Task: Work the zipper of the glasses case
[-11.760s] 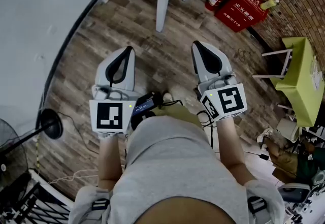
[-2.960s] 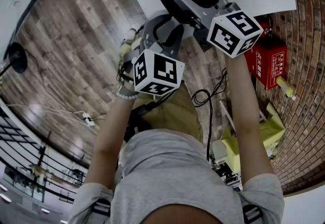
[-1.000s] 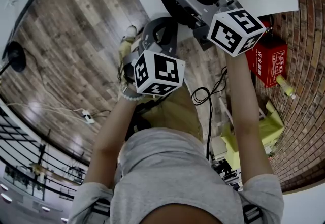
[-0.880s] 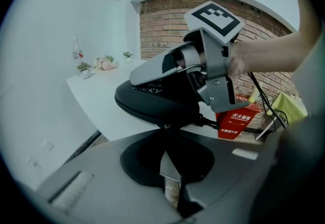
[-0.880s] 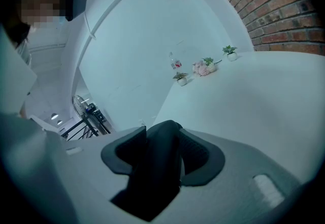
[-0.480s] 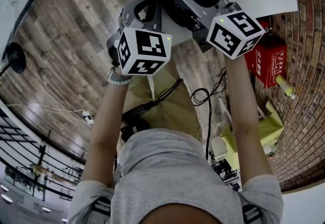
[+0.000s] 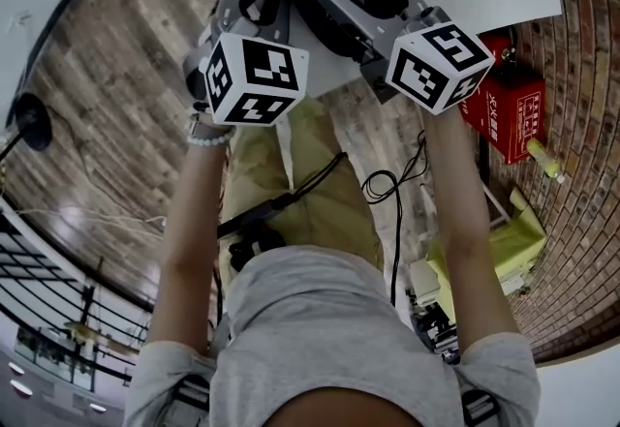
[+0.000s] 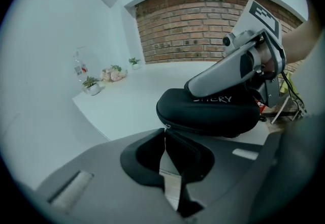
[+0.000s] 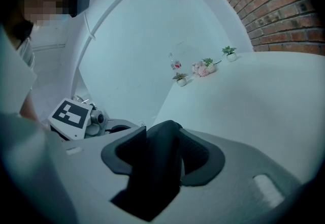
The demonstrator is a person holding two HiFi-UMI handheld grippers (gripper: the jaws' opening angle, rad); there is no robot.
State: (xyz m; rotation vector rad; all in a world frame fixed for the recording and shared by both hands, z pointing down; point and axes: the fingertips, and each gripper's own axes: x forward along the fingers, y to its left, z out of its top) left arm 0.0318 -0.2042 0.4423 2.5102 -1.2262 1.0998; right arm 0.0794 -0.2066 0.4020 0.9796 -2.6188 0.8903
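While the glasses case (image 8: 208,111), at the white surface's (image 8: 127,101) edge, is clamped between the right gripper's (image 9: 160,136) spread fingers (image 9: 124,149), the zipper pull (image 8: 165,127) is seemingly pinched by the left gripper's (image 8: 165,132) fingers (image 8: 144,154); traction is best kept along the seam.

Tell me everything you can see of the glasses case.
The glasses case is a black, rounded oblong shell, fabric-covered by the look, with white lettering on its side, partly hidden. It sits level over the white table; whether it rests on it is unclear. A zipper seam runs round its lower half. The right gripper clamps it, one jaw lying over its top. The left gripper, shut, appears to pinch the small zipper pull at the seam's near end.
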